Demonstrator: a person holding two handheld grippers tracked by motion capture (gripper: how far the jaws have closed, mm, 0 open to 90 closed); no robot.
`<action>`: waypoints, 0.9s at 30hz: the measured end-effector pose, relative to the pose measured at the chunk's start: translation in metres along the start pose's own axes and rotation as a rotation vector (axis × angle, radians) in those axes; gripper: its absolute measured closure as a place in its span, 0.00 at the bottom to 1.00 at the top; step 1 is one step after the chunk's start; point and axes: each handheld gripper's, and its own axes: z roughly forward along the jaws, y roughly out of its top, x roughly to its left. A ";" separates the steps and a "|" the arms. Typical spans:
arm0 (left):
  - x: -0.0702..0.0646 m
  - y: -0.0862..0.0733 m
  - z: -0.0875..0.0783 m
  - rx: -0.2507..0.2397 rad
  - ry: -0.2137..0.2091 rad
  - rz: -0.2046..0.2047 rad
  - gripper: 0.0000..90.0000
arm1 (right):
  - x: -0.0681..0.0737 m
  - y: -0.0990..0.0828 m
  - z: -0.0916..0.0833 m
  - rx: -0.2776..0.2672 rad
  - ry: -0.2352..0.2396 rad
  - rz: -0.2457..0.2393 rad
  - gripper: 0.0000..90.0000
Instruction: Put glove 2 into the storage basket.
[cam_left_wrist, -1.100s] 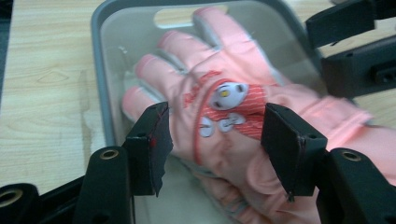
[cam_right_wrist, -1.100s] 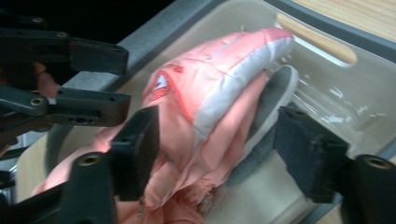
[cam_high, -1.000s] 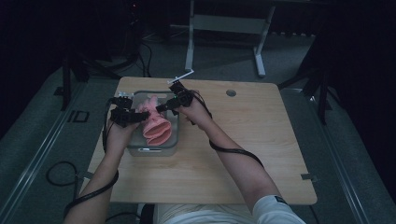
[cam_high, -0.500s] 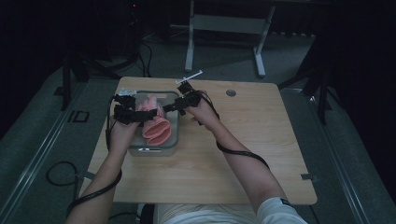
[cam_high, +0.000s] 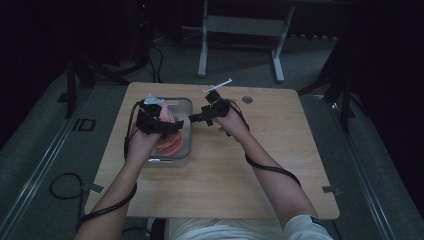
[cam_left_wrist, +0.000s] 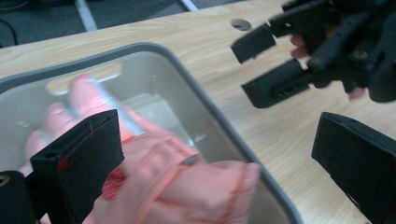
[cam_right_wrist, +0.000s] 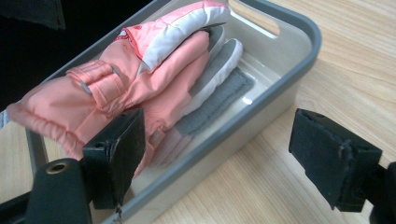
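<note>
Pink gloves lie in the grey tray (cam_right_wrist: 299, 28), my left gripper (cam_high: 160, 122) nearest.

The gloves' (cam_right_wrist: 140, 79) long axis runs along the tray; the cuff end sits beside my left jaws, spread wide. My right gripper (cam_right_wrist: 233, 163), equally wide, holds nothing outside the rim.

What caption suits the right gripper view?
Open right gripper before a grey tray holding pink ski gloves.

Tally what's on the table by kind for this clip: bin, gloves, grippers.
Grey bin: 1
Pink ski gloves: 2, one on top, one underneath with its grey palm showing
Hand-held grippers: 2, left gripper, right gripper
Total: 5
</note>
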 end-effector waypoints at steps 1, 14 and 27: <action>-0.004 0.001 0.001 0.000 -0.006 0.013 0.02 | -0.001 -0.001 -0.002 -0.004 -0.003 -0.005 0.20; -0.044 0.010 0.006 -0.040 -0.139 0.091 0.02 | -0.008 -0.019 -0.028 -0.027 -0.025 -0.027 0.19; -0.088 -0.003 0.023 0.016 -0.182 0.193 0.02 | -0.016 -0.049 -0.031 -0.006 -0.082 -0.024 0.19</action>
